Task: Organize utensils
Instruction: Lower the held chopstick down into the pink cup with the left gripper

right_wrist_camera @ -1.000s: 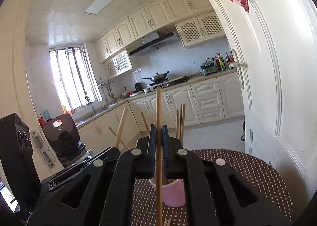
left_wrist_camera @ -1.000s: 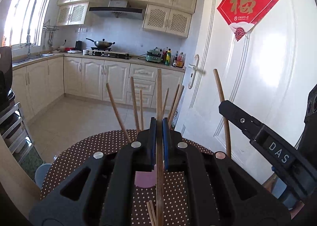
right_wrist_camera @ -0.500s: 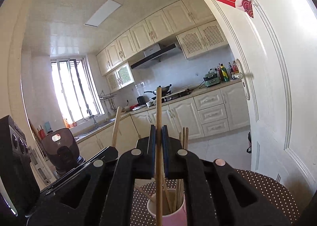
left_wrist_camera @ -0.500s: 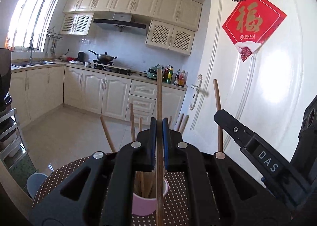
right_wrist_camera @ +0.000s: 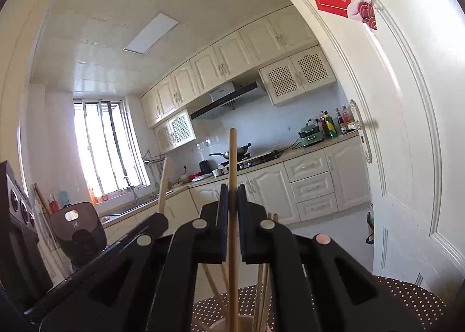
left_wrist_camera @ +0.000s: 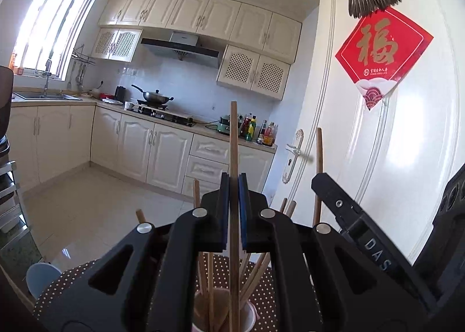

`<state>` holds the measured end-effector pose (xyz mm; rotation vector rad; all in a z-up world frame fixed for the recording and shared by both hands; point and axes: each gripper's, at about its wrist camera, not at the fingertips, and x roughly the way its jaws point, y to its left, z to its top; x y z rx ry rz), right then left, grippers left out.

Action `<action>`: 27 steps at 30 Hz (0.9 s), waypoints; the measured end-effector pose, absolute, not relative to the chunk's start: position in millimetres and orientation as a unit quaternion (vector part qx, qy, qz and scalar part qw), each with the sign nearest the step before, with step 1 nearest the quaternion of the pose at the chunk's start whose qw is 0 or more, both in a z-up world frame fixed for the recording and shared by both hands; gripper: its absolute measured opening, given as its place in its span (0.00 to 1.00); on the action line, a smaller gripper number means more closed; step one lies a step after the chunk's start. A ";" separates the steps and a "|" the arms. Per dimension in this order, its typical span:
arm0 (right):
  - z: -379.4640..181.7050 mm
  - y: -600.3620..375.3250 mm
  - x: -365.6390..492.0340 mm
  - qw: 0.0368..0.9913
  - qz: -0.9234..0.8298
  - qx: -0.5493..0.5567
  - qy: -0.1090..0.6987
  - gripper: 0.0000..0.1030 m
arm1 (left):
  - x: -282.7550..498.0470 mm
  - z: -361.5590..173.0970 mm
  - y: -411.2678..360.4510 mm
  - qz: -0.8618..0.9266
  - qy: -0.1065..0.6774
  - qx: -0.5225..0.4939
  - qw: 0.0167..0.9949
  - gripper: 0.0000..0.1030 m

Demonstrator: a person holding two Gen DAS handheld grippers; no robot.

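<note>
My left gripper (left_wrist_camera: 233, 186) is shut on an upright wooden chopstick (left_wrist_camera: 234, 143); the stick's lower part runs down over the mouth of a pink cup (left_wrist_camera: 253, 316) that holds several chopsticks. The cup stands on a brown polka-dot table (left_wrist_camera: 58, 285). To its right, the right gripper (left_wrist_camera: 319, 183) holds a second chopstick (left_wrist_camera: 319, 157) upright. In the right wrist view, my right gripper (right_wrist_camera: 232, 195) is shut on that chopstick (right_wrist_camera: 232, 157) above the cup (right_wrist_camera: 247, 321). The left gripper (right_wrist_camera: 158, 220) and its stick (right_wrist_camera: 163, 183) show at the left.
A white door (left_wrist_camera: 392, 157) with a red paper ornament (left_wrist_camera: 380, 50) stands close on the right. A pale blue round object (left_wrist_camera: 40, 276) sits on the floor beside the table's left edge. A black appliance (right_wrist_camera: 81, 233) stands at the left. Kitchen cabinets (left_wrist_camera: 139, 151) lie beyond.
Both views have swung upward and the cup has slid to the bottom of the frames, closer under the fingers. Both grippers stay shut on their chopsticks, side by side.
</note>
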<state>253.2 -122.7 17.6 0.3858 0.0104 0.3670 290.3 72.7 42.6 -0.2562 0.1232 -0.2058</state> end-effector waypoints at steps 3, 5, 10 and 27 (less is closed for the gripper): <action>12.5 -124.8 260.1 0.963 0.179 0.202 0.002 0.05 | 295.4 41.6 70.6 -0.092 0.054 -0.113 0.988 0.06; 10.3 -126.3 265.7 0.963 0.174 0.206 -0.001 0.05 | 299.1 40.4 70.1 -0.089 0.050 -0.109 0.989 0.06; 6.0 -130.3 273.9 0.960 0.170 0.220 -0.021 0.05 | 307.2 37.3 68.1 -0.086 0.040 -0.110 0.989 0.06; -9.3 -127.7 282.3 0.960 0.161 0.220 -0.061 0.05 | 309.3 21.7 68.6 -0.082 -0.035 -0.105 0.990 0.06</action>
